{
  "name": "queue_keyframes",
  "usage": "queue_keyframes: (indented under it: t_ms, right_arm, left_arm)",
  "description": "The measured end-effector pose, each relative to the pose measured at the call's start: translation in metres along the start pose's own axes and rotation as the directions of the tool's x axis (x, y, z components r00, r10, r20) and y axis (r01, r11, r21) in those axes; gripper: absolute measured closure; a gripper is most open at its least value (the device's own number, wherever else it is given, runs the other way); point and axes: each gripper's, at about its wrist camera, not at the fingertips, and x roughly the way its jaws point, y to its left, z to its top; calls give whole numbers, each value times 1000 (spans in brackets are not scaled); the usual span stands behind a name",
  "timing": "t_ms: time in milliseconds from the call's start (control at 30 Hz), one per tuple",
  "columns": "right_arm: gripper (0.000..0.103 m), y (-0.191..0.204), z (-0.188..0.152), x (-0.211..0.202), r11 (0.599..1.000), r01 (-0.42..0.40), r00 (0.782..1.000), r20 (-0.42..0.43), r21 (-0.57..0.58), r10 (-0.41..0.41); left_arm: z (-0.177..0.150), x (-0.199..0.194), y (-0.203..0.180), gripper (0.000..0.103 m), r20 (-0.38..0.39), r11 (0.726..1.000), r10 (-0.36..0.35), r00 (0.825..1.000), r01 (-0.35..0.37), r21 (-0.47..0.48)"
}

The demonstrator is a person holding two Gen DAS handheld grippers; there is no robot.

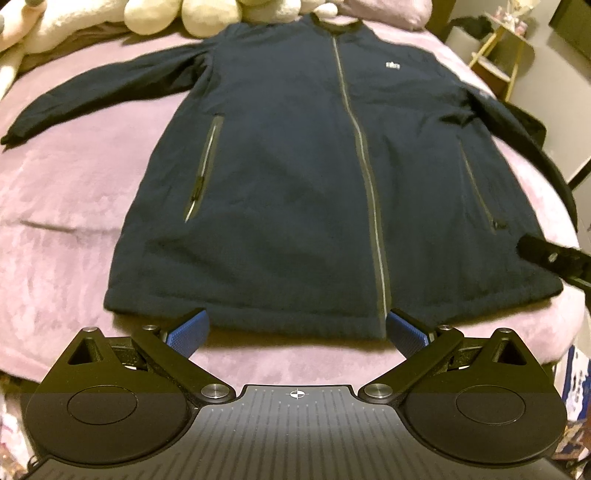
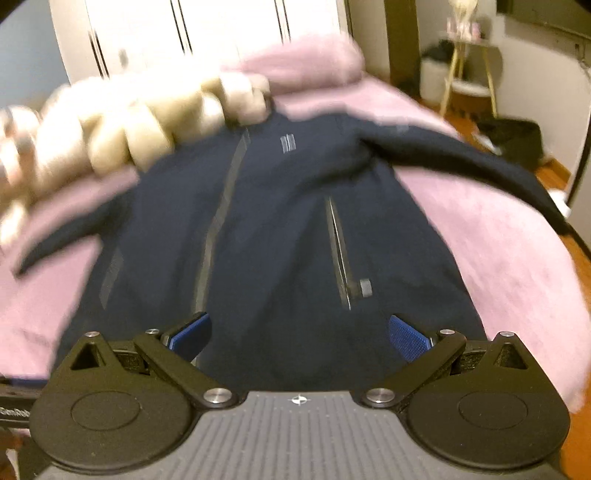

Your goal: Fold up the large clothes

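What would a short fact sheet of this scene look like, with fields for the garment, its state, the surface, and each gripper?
garment: navy zip-up jacket
state: spread flat, front up, zipped, sleeves out to the sides
surface: pink fleece blanket on a bed
nearby: cream plush toys beyond the collar
left gripper: open, at the hem
right gripper: open, over the jacket's lower part, view blurred
folding: not yet begun

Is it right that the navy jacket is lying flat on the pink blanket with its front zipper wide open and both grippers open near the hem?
Not quite. The front zipper is closed all the way up to the collar, as the left wrist view shows. The rest holds: the navy jacket lies flat on the pink blanket, and the left gripper and right gripper are both open near the hem.
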Motion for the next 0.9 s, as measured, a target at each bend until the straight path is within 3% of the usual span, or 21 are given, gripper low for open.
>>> queue_keyframes:
  t_ms: [100,200,267,333,400,467,500,567,667,767,900]
  right_arm:
    - [1,-34,12,1,994,-48,988,150,101,33]
    - [1,-93,34,13,950,-125,965,257,285,50]
    - [1,-146,48,25,877,-173,949,313,448,27]
    - [1,-204,63,45,773,-183,952,307,608,-16]
    - [2,-260,67,68,633,-228,949,315,740,-26]
    - [5,-309,63,92,464,-278,944,330,841,-33]
    - [11,-327,61,104,413,-275,946,322,868,-47]
    - [14,-356,60,127,343,-199,961,252,918,-115]
    - [34,-380,55,161,275,-147,966,198,950,-165]
    - [58,-388,52,179,210,-141,951,191,967,-243]
    - [76,-396,46,198,157,-144,936,186,977,-299]
  left_arm:
    - [10,-3,4,0,100,999,-41,994,42,-15]
    - [25,-4,8,0,203,995,-96,974,102,-20]
    - [43,0,7,0,241,995,-92,966,97,-9]
    - [66,10,4,0,262,998,-52,964,58,-17]
    - [90,23,2,0,272,999,-26,962,36,-34]
    - [105,37,-2,0,260,998,3,965,12,-54]
    - [116,48,-3,0,257,998,19,966,-2,-66]
    - [127,63,-6,0,255,997,40,966,-21,-77]
    - [143,88,-15,0,256,996,77,964,-61,-71]
    - [156,108,-23,0,269,995,89,959,-76,-58]
    - [166,133,-26,0,242,997,68,968,-60,-41]
